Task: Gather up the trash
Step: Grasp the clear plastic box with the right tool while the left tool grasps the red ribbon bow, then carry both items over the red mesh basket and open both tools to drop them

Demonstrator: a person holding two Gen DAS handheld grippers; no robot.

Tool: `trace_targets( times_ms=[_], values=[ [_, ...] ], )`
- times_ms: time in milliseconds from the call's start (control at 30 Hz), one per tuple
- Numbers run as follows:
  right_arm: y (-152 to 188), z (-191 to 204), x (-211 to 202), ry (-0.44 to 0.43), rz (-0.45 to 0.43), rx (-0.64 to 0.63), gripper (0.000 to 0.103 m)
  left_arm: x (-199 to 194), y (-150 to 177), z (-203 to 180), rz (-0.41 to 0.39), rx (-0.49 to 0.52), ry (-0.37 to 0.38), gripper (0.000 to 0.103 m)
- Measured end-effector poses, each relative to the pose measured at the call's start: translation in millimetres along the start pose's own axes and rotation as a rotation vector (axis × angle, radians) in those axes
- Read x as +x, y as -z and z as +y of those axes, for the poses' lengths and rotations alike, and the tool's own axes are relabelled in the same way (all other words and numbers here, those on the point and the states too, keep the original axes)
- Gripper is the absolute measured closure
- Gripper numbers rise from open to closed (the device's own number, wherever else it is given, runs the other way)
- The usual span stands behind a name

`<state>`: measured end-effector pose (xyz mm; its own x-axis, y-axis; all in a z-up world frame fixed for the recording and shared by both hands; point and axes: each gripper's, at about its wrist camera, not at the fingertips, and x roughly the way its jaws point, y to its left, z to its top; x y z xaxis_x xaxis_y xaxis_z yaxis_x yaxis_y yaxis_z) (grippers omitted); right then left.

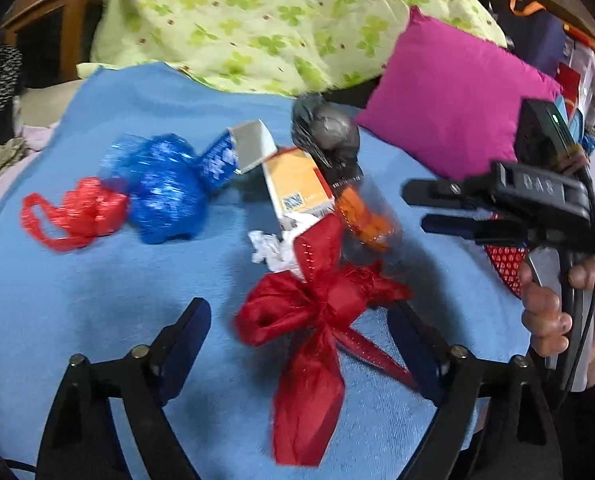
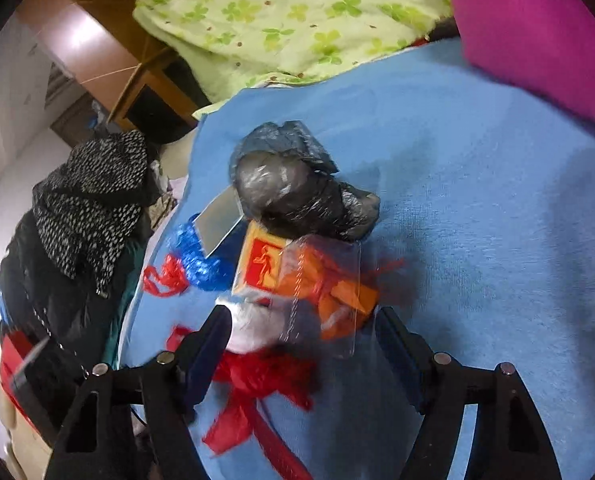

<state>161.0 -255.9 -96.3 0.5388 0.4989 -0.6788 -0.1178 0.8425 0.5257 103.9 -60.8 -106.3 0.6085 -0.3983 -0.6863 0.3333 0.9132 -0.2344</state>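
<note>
Currently all the trash sits loose on a blue fleece blanket [image 1: 97, 320]; no bin or bag to receive it is in view. Pile contents: a crumpled grey-black plastic bag [image 1: 323, 128], knotted and glossy; an open white and orange carton [image 1: 297, 188] with a QR code on one face; a blue-patterned small box [image 1: 237, 152] with its flap up; a clear plastic sleeve with orange paper inside [image 1: 367, 216]; a white paper wad [image 1: 267, 250]; a frayed red ribbon bow [image 1: 317, 320] with long tails. Off to one side, a blue mesh bag [image 1: 165, 192], scrunched, touches a red mesh bag [image 1: 77, 216]. Left claw [image 1: 301, 336] stands wide, straddling the red bow, pads not pressing it. Right claw [image 2: 301, 340] also stands wide, around the clear sleeve and paper wad; no visible grip. Its handle is held by a hand [image 1: 553, 312] at the edge of the left view. Behind: a green clover-print cloth [image 1: 277, 20] and a magenta cushion [image 1: 457, 100], both soft fabric.
</note>
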Motion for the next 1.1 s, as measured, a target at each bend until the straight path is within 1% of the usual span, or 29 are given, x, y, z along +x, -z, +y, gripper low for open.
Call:
trace_targets(
  times_ms=[33,133,167,233,267,300,367,400,433,467,533,633,767,933,1100],
  values=[
    [-2,-2,6,0.006,0.013,0.012,0.026,5,-1,-1,0.016,0.003,0.005,0.027],
    [-6,-10,21,0.006,0.053,0.067,0.027,16,-1,-2,0.061,-0.010,0.036,0.038],
    [-6,-12,25,-0.003,0.064,0.083,0.032,18,0,-1,0.068,-0.016,0.042,0.040],
    [-6,-14,31,-0.025,0.083,0.095,0.037,21,0,0,0.080,-0.016,0.066,0.051],
    [-6,-13,34,-0.024,0.091,0.092,0.043,21,1,0,0.083,-0.016,0.081,0.055],
    [-6,-12,37,-0.015,0.098,0.088,0.052,20,2,-1,0.087,-0.016,0.093,0.061],
    [-3,-12,39,-0.001,0.100,0.087,0.052,22,6,-1,0.096,-0.015,0.098,0.072],
    [-2,-10,39,0.000,0.096,0.086,0.053,23,8,0,0.101,-0.016,0.104,0.082],
    [-2,-8,37,0.003,0.090,0.079,0.053,24,10,1,0.109,-0.019,0.120,0.088],
    [-1,-6,34,0.011,0.079,0.069,0.053,23,11,1,0.110,-0.020,0.127,0.089],
    [1,-2,27,0.024,0.058,0.051,0.053,19,13,1,0.099,-0.011,0.130,0.094],
    [7,3,14,0.046,0.019,0.028,0.053,12,16,-2,0.082,0.003,0.140,0.097],
    [12,8,-10,0.074,-0.047,-0.011,0.053,-3,22,-5,0.054,0.014,0.163,0.098],
    [16,14,-44,0.091,-0.148,-0.060,0.053,-29,27,-2,-0.003,0.007,0.161,0.099],
    [21,17,-67,0.084,-0.201,-0.079,0.053,-48,29,4,-0.062,-0.024,0.161,0.100]
  ],
)
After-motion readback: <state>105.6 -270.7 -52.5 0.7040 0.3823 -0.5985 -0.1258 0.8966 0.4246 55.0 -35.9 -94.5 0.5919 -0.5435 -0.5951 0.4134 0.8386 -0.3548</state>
